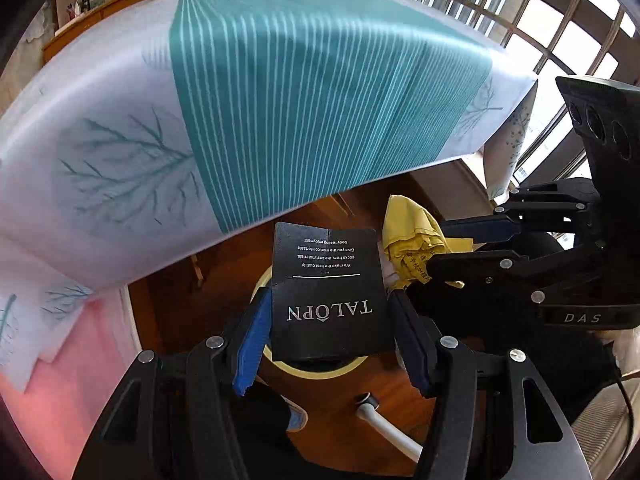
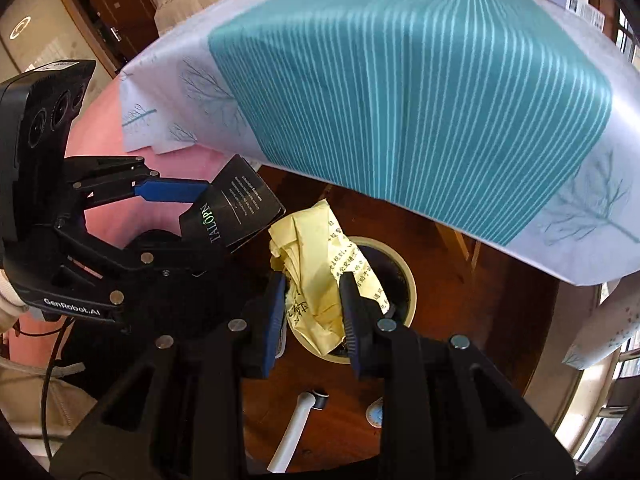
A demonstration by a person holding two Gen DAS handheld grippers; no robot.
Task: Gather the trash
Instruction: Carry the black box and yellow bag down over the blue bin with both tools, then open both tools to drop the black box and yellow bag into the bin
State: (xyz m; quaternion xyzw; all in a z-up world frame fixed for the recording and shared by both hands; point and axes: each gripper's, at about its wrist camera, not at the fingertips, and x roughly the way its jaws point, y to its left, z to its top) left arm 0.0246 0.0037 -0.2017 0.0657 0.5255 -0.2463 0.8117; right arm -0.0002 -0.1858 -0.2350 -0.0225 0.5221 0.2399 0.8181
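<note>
My left gripper [image 1: 326, 316] is shut on a black TALOPN card sleeve [image 1: 328, 292] and holds it above a round cream-rimmed trash bin [image 1: 320, 370] on the floor. The sleeve also shows in the right wrist view [image 2: 230, 214], held by the left gripper [image 2: 192, 200]. My right gripper [image 2: 312, 304] is shut on a crumpled yellow paper with printed text [image 2: 320, 268] and holds it over the bin [image 2: 408, 288]. In the left wrist view the yellow paper [image 1: 412, 236] sits in the right gripper [image 1: 448, 248] beside the sleeve.
A table with a teal-striped white cloth [image 1: 280, 100] overhangs just beyond both grippers [image 2: 400, 100]. The floor is dark wood [image 1: 200, 280]. A white tube with a black tip [image 2: 296, 428] lies near the bin. Pink fabric [image 1: 60, 380] is at left. Windows [image 1: 560, 40] are at right.
</note>
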